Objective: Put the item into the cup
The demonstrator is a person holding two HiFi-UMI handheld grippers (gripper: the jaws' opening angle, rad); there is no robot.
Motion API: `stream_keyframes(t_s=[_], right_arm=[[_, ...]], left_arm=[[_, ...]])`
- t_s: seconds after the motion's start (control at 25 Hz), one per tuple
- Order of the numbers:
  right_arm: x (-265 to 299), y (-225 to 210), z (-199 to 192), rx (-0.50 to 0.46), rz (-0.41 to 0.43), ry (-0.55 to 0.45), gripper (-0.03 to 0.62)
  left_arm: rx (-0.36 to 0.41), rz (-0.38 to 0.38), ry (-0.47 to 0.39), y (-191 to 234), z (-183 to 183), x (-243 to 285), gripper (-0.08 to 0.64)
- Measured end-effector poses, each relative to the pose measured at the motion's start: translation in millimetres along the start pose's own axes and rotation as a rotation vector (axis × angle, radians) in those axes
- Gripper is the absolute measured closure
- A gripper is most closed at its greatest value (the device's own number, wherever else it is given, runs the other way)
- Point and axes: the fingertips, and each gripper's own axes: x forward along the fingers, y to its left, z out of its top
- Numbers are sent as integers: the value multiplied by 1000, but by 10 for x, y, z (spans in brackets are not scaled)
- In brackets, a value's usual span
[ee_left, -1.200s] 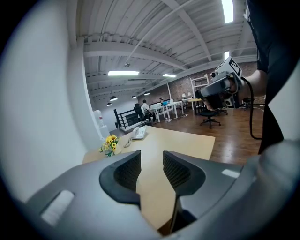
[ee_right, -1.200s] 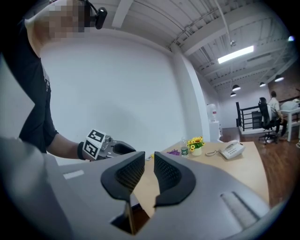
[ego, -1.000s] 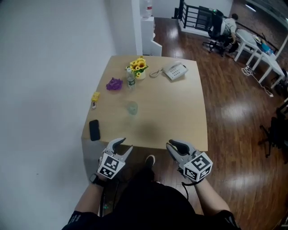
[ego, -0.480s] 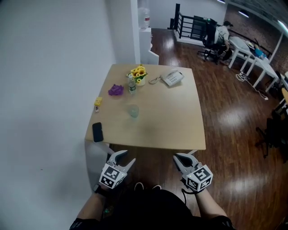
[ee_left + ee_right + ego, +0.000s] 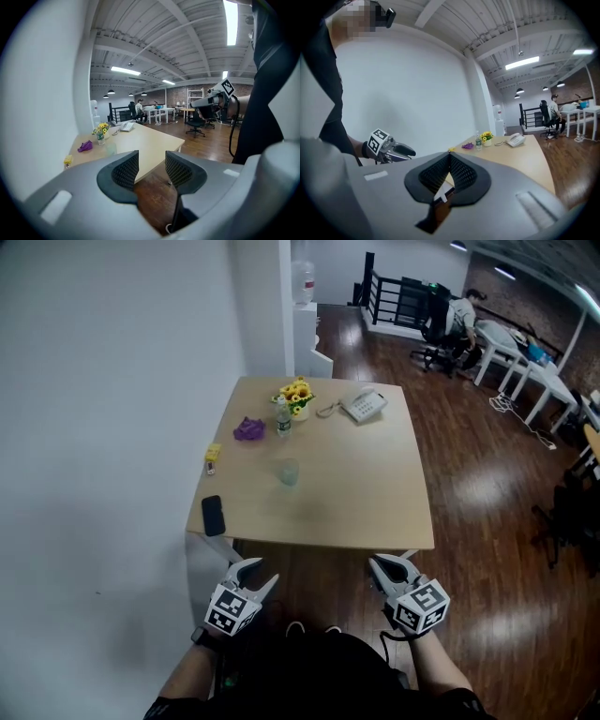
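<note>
Both grippers hang close to the person's body, short of the near edge of the table (image 5: 375, 512) and over the floor. The left gripper (image 5: 257, 572) has its jaws apart with nothing between them. The right gripper (image 5: 386, 567) has its jaws pressed together at the tips and also holds nothing.

The cup (image 5: 288, 472) stands upright on the left half of the table, far ahead of both grippers. It is clear and too small here to show whether anything sits inside it.

The loose small things lie to its left:
- A crumpled purple thing (image 5: 248, 429) lies beyond it.
- A yellow thing (image 5: 213, 455) sits by the left edge, with its long side running near to far.
- A black phone (image 5: 214, 516) lies near the near-left corner.

Which of these is meant, I cannot tell.

This fits either an item waiting on the table or one already in the cup. In either case, the cup and the small things lie ahead and slightly left, so the left gripper is the nearer one.
</note>
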Motion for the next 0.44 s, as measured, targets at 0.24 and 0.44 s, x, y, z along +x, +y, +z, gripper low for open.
stream_keyframes(t_s=[0.24, 0.44], right_arm=[[-102, -42, 28, -16, -27, 7, 584], [-150, -66, 2, -6, -35, 7, 584]], left_arm=[[-1, -22, -22, -33, 49, 45, 388], [14, -24, -22, -36, 91, 74, 388]])
